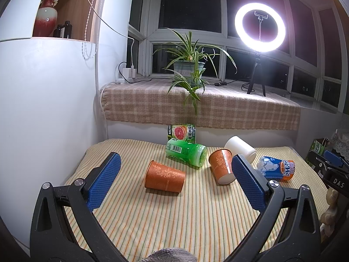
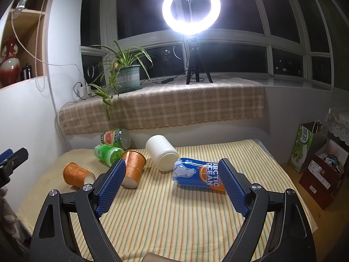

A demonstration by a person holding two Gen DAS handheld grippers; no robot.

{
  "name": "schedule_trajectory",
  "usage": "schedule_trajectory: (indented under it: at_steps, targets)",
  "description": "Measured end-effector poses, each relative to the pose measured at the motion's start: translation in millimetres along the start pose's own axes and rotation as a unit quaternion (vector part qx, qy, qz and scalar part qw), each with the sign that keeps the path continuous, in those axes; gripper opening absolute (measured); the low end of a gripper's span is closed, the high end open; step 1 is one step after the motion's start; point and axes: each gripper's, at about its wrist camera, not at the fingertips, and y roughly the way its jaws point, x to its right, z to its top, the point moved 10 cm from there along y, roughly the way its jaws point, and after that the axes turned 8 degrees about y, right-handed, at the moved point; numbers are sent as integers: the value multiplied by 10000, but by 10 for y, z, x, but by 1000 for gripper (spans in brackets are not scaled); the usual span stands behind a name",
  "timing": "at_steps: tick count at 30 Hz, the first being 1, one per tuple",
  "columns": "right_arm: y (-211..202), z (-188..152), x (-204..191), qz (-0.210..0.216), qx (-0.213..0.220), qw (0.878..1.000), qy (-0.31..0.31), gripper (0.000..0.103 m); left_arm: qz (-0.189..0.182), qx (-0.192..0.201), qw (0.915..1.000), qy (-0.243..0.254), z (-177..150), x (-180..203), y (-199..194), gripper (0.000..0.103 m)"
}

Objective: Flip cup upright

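Left gripper (image 1: 175,170) jaws wide open, holding nothing, blue textured pads hovering above the striped cloth surface (image 1: 185,222). Between the pads, an orange paper cup (image 1: 164,178) lies on its side, patterned, mouth toward the right. A second orange cup (image 1: 221,166) lies on its side just beside the right pad, white inside showing. Green plastic bottle (image 1: 186,152) lies behind the two cups, a grapefruit-label bottle (image 1: 181,132) farther back. White cylindrical cup (image 1: 240,148) tipped over far right, touching the second cup.

Right gripper (image 2: 172,172) jaws also wide open, empty. A blue-and-orange soda can (image 2: 199,175) lies crumpled near its right pad. Ring light (image 2: 191,7) and potted plant (image 2: 128,76) on the checked-cloth windowsill.
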Motion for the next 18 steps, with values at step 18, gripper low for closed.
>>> schedule_trajectory:
  at_steps: [18]
  targets:
    - [14, -24, -36, 11, -20, 10000, -45, 86, -7, -13, 10000, -16, -3, 0, 4, 103]
